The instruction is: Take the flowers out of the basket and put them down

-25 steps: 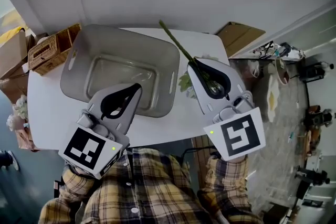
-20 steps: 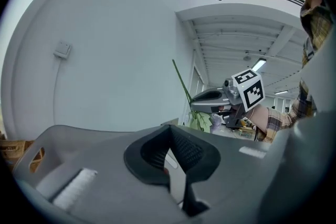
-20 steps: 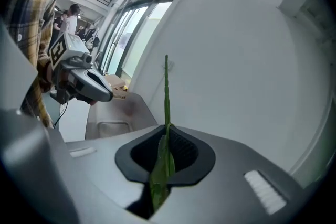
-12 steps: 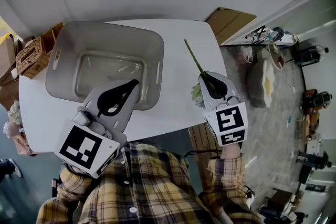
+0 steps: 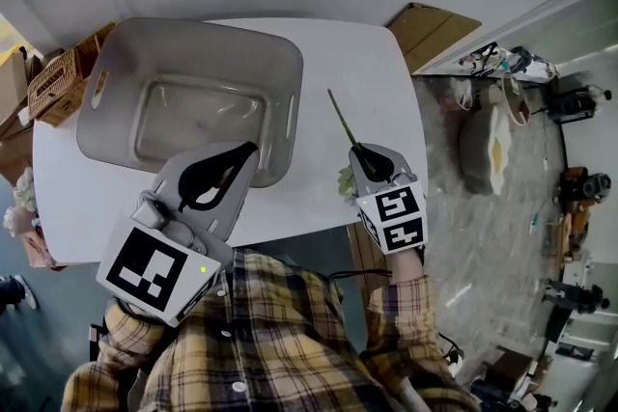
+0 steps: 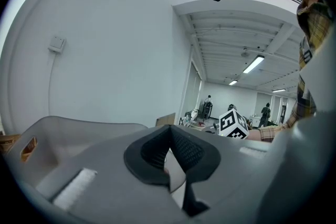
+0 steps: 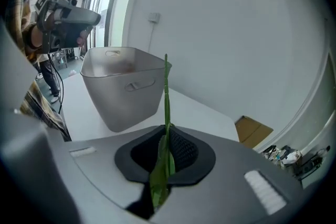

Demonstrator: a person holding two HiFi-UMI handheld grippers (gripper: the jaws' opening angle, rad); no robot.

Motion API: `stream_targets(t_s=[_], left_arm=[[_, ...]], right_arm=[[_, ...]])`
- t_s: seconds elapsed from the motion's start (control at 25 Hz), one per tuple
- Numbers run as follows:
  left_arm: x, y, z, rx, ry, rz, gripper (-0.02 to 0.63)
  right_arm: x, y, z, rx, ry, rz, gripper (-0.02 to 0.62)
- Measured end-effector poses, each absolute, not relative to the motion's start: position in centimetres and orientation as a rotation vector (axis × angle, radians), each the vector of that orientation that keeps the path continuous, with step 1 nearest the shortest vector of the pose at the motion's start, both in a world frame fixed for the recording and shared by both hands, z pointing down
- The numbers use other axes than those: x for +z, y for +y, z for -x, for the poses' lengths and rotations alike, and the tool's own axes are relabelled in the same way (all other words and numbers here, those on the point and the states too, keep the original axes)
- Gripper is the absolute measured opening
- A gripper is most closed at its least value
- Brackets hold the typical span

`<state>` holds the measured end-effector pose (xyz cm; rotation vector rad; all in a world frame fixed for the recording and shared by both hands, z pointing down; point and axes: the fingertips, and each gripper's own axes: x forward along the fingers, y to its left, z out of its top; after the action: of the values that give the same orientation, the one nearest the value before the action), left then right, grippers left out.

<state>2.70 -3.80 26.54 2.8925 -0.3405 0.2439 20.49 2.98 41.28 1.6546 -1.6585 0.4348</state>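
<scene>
Two claws are held out by a person in plaid sleeves (image 5: 290, 343), each with a cube of black-and-white square markers at its back. The left claw (image 5: 253, 150) (image 6: 169, 128) points almost level toward the far wall, with its tips over the near rim of the grey basket (image 5: 193, 26) (image 7: 121, 94). Its jaws are pressed together with nothing between them. The right claw (image 5: 357, 150) (image 7: 167, 131) is tilted downward over the white table (image 5: 357, 72), with the basket off to its left and apart from it. Its jaws are pinching a flower stem (image 5: 340, 116) (image 7: 166, 86), which is out of the basket. The thin green stalk runs straight out ahead of the tips, toward the far wall, while the leafy end (image 5: 345, 180) sits under the claw on the side toward the person. Whether that end touches the table cannot be told. Beyond the right claw, past the table's far corner, stands a cardboard box (image 5: 435, 29), and well left of the left claw, past the basket, is a wicker box (image 5: 56, 87). The only print that can be made out is the marker patterns on the two cubes (image 5: 394, 217).
</scene>
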Motion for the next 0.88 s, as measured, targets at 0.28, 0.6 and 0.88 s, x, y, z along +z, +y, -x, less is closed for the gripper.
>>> stream_targets(t_s=[0.28,0.6,0.88], left_arm=[[26.5,-3.3,-1.8,0.278,-0.375,-2.873,0.014],[26.7,-2.4,-1.4,0.287,-0.404,-2.838,0.012],[26.8,-2.0,-0.8,0.297,-0.454,-2.812,0.014]], right_arm=[[45.8,3.3,-20.1,0.534,-1.654,-1.601,0.028],[50.1,3.1,-20.3,0.603,-1.640,-1.492,0.029],[53.0,3.0,-19.5,0.648,-1.650,-1.372,0.034]])
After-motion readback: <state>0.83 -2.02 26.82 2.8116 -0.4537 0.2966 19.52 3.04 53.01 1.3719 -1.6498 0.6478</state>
